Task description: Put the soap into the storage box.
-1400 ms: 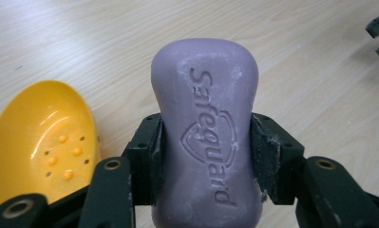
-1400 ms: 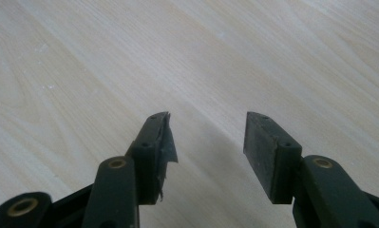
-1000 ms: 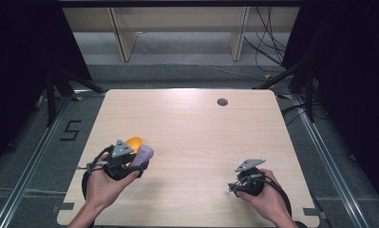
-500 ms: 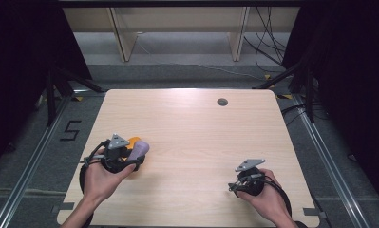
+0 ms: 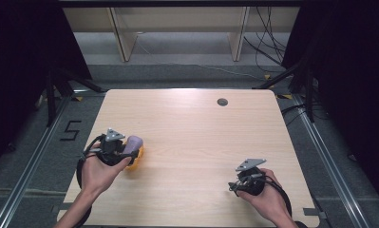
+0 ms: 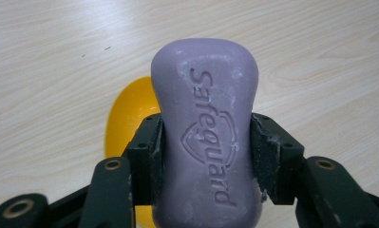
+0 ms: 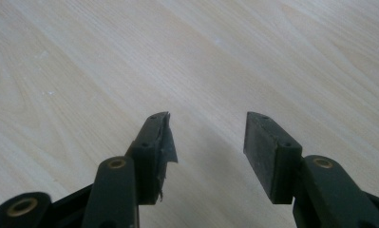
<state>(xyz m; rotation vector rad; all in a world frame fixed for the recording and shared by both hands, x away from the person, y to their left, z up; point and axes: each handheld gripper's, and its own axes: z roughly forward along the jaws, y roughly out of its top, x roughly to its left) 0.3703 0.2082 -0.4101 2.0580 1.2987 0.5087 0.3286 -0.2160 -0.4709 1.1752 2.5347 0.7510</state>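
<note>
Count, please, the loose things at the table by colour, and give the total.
Purple: 1, the soap bar, gripped by the left claw.
Yellow: 1, the yellow object under the soap bar; I cannot tell what it is.
Total: 2.
The right claw is open and empty.

Embossed brand "Safeguard", above a shield emblem, on the purple soap bar (image 6: 207, 137). Black numeral "5" (image 5: 71, 130) marked on the grey floor, at nine o'clock from the table (image 5: 201, 137).
</note>
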